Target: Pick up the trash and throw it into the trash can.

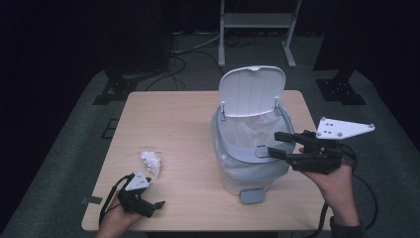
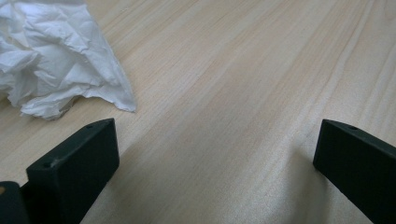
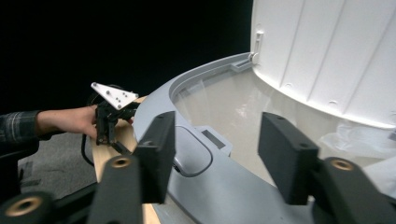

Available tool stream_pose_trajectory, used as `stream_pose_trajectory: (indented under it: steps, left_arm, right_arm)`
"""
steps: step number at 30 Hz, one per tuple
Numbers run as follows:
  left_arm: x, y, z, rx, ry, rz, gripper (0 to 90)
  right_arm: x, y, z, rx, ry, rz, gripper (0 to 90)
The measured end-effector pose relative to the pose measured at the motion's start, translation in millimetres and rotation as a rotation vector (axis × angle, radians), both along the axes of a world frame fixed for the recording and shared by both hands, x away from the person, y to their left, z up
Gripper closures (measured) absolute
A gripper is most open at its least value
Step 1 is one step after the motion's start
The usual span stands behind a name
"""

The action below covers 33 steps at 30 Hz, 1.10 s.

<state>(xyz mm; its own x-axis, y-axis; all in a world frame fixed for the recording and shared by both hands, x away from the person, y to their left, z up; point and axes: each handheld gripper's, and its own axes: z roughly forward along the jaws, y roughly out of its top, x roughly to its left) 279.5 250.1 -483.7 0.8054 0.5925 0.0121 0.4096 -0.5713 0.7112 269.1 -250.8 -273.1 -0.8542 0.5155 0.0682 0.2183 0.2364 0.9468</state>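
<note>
A grey pedal bin [image 1: 233, 176] stands on the table with its white lid [image 1: 252, 91] swung upright and a clear liner [image 1: 247, 130] inside. My right gripper [image 1: 273, 144] hovers at the bin's right rim [image 3: 210, 186], pointing left over the opening. Its jaws stand open with nothing between them [image 3: 217, 140]. A crumpled white tissue [image 1: 151, 161] lies on the table at the front left. My left gripper [image 1: 154, 194] rests low just in front of it, jaws open and empty [image 2: 215, 149], with the tissue [image 2: 56, 60] off to the left of its left jaw.
The bin's grey foot pedal [image 1: 251, 196] juts out toward the front edge of the wooden table [image 1: 168, 114]. A white frame [image 1: 257, 29] stands on the dark floor behind the table. A person's hand holds the left gripper [image 3: 109, 126] in the right gripper view.
</note>
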Motion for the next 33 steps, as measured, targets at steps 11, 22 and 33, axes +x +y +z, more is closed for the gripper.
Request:
stream_pose_trajectory:
  steps: [11, 22, 33]
  left_arm:
    - [0.3, 0.0, 0.0, 0.001, -0.001, -0.003, 0.0]
    - [0.4, 0.0, 0.0, 0.001, -0.001, -0.003, 0.0]
    - [0.5, -0.1, 0.1, 0.001, 0.0, -0.004, 0.0]
  right_arm:
    - [-12.6, -18.2, -0.5, -0.009, -0.007, -0.087, 25.6]
    - [-22.2, -38.4, -13.3, -0.036, -0.01, -0.175, 12.2]
    - [-20.8, -49.9, -35.1, -0.079, 0.015, -0.273, 2.3]
